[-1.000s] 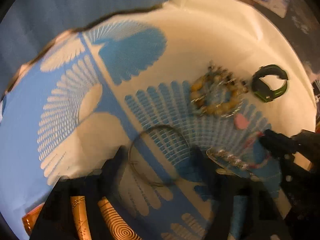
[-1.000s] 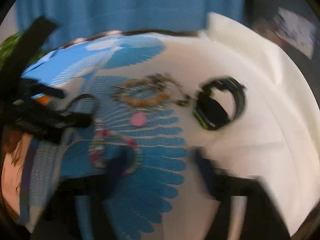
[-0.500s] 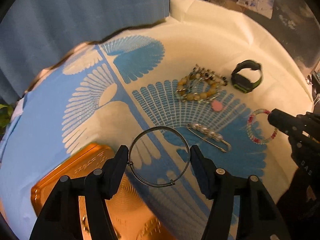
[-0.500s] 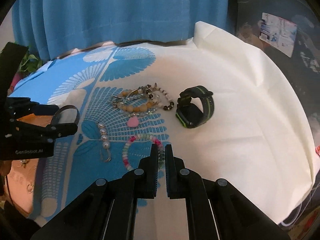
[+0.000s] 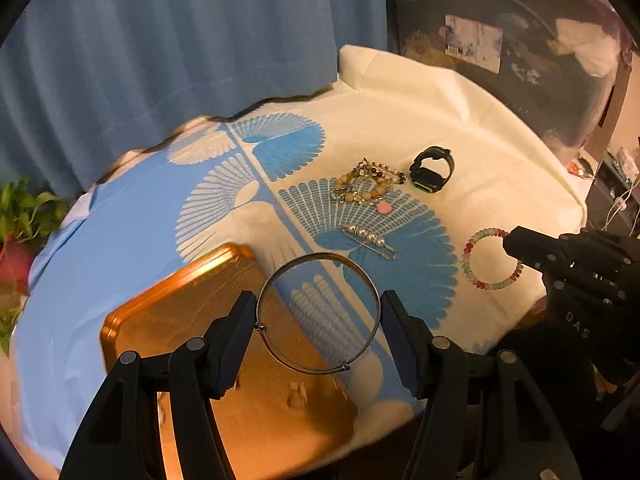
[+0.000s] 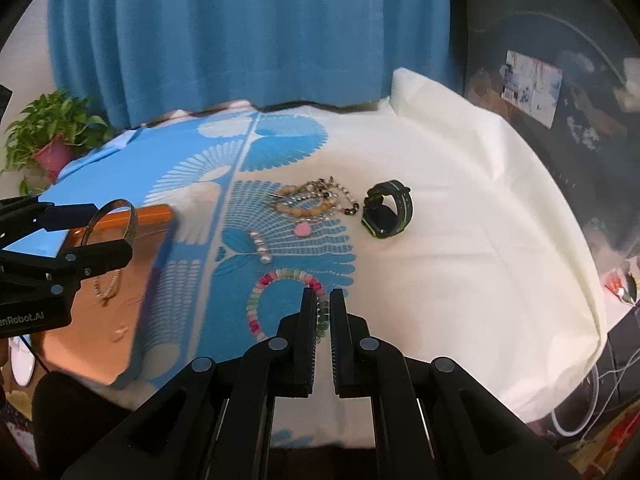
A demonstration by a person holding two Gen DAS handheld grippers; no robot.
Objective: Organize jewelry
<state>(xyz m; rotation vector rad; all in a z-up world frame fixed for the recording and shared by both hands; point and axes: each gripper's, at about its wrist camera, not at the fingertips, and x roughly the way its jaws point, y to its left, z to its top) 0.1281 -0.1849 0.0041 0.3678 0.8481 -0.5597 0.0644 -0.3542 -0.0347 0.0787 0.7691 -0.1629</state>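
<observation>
My left gripper (image 5: 318, 312) is shut on a thin silver bangle (image 5: 280, 276) and holds it above the orange tin tray (image 5: 168, 320). The bangle also shows in the right wrist view (image 6: 132, 216), over the tray (image 6: 132, 280). My right gripper (image 6: 323, 300) is shut and empty, its tips over the pastel bead bracelet (image 6: 280, 276) on the cloth. A pearl hair pin (image 5: 370, 238), a heap of beaded bracelets (image 5: 366, 186) with a pink charm (image 5: 384, 207), and a black-green watch (image 5: 432, 170) lie farther back. A chain (image 6: 106, 288) lies in the tray.
A blue and cream patterned cloth (image 6: 460, 220) covers the table. A blue curtain (image 6: 240, 32) hangs behind. A potted plant (image 6: 52, 136) stands at the far left. Dark clutter and cables (image 6: 592, 420) lie off the right edge.
My left gripper has lifted the bangle and drawn back left over the orange tray. My right gripper has closed and pulled back, its tips now above the pastel bracelet.
</observation>
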